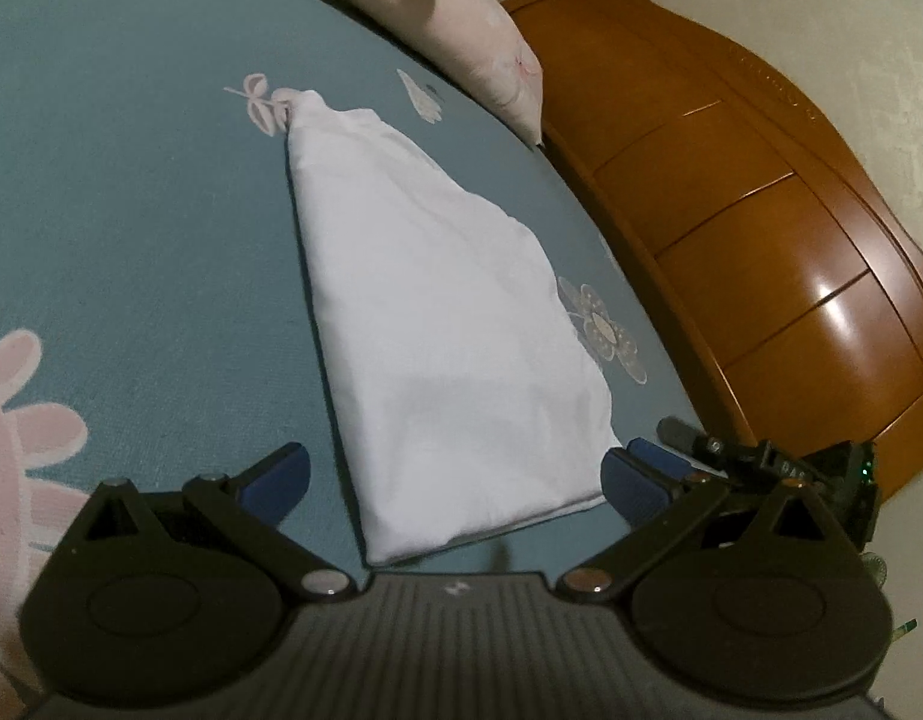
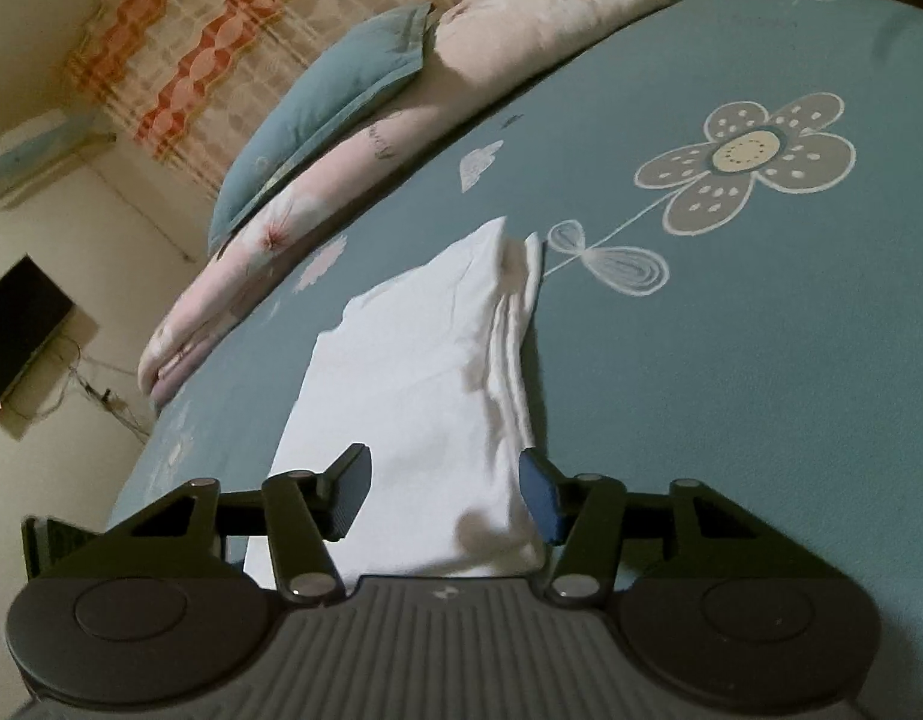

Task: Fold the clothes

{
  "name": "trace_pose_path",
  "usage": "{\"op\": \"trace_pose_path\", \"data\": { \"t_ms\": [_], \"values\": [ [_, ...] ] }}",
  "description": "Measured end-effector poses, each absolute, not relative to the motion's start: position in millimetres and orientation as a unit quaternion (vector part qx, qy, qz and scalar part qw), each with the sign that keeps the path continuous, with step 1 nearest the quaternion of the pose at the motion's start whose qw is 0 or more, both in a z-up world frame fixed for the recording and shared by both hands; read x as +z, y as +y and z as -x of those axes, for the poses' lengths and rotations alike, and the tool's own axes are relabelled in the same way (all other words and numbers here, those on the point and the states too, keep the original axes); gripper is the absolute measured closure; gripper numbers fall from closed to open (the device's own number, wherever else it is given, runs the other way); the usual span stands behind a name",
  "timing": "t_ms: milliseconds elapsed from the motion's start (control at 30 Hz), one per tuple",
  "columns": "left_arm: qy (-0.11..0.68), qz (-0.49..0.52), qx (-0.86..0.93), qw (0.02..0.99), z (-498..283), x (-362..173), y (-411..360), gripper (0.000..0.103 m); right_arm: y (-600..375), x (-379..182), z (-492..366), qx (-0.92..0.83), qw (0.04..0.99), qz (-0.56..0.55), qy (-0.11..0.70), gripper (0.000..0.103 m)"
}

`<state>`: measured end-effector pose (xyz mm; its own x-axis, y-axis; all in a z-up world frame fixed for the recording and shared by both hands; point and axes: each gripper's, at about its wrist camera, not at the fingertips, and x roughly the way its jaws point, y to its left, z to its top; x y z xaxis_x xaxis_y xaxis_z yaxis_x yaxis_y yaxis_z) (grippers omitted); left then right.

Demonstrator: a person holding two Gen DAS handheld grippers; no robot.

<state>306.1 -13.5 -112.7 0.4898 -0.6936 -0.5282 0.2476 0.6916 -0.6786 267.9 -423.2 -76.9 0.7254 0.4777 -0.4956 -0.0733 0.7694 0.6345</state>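
Observation:
A white garment (image 1: 437, 324), folded into a long narrow strip, lies flat on the teal flowered bedsheet (image 1: 131, 210). My left gripper (image 1: 455, 480) is open wide just above the strip's near end, one blue pad on each side of the cloth and neither touching it. In the right wrist view the same garment (image 2: 425, 372) shows stacked fold layers along its right edge. My right gripper (image 2: 443, 495) hovers low over the near end, jaws partly apart. Its right pad sits at the folded edge and its left finger stands over the cloth, without a visible pinch.
A folded pink quilt (image 2: 353, 168) and a teal pillow (image 2: 323, 102) lie across the far side of the bed. A wooden dresser (image 1: 761, 210) stands right beside the bed's edge. The right gripper's black body (image 1: 821, 468) is close to my left gripper's right finger.

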Motion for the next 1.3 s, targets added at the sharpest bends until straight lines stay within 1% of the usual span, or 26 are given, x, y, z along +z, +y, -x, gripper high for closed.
{"op": "trace_pose_path", "data": {
  "t_ms": [33, 67, 133, 233, 433, 567, 700, 900, 1000, 1067, 1100, 1300],
  "values": [
    [0.421, 0.263, -0.285, 0.820, -306.3, -111.1, -15.1, 0.001, -421.2, -76.4, -265.5, 0.148, 0.882, -0.292, 0.338, 0.070],
    [0.429, 0.257, -0.280, 0.820, -306.3, -108.1, -16.9, 0.001, -421.2, -75.6, -261.8, 0.139, 0.885, -0.285, 0.340, 0.072],
    [0.441, 0.239, -0.269, 0.822, -305.0, -101.5, -21.3, 0.001, -425.5, -74.9, -254.8, 0.140, 0.883, -0.295, 0.337, 0.072],
    [0.426, 0.196, -0.263, 0.843, -295.0, -89.0, -29.4, 0.001, -431.7, -73.6, -245.7, 0.147, 0.876, -0.319, 0.330, 0.072],
    [0.407, 0.151, -0.263, 0.862, -285.8, -77.4, -42.8, 0.001, -428.6, -96.6, -251.6, 0.164, 0.830, -0.386, 0.367, 0.072],
    [0.397, 0.154, -0.270, 0.863, -283.1, -72.7, -44.8, 0.001, -431.1, -107.8, -252.5, 0.148, 0.816, -0.413, 0.375, 0.072],
    [0.396, 0.152, -0.270, 0.864, -281.5, -70.2, -47.4, 0.001, -434.6, -112.9, -250.6, 0.137, 0.805, -0.438, 0.375, 0.074],
    [0.398, 0.161, -0.278, 0.859, -278.0, -70.3, -51.2, 0.001, -438.4, -116.3, -252.5, 0.125, 0.805, -0.464, 0.349, 0.074],
    [0.395, 0.155, -0.284, 0.860, -274.9, -67.9, -56.3, 0.001, -437.4, -116.3, -258.3, 0.121, 0.810, -0.458, 0.345, 0.075],
    [0.394, 0.149, -0.289, 0.860, -272.8, -67.2, -58.9, 0.001, -435.4, -114.5, -260.0, 0.118, 0.819, -0.444, 0.343, 0.083],
    [0.394, 0.147, -0.290, 0.860, -272.0, -67.1, -60.0, 0.001, -434.2, -112.5, -259.7, 0.116, 0.827, -0.432, 0.342, 0.089],
    [0.401, 0.145, -0.279, 0.860, -271.3, -69.7, -60.7, 0.001, -433.4, -102.7, -250.6, 0.125, 0.840, -0.415, 0.328, 0.093]
  ]
}}
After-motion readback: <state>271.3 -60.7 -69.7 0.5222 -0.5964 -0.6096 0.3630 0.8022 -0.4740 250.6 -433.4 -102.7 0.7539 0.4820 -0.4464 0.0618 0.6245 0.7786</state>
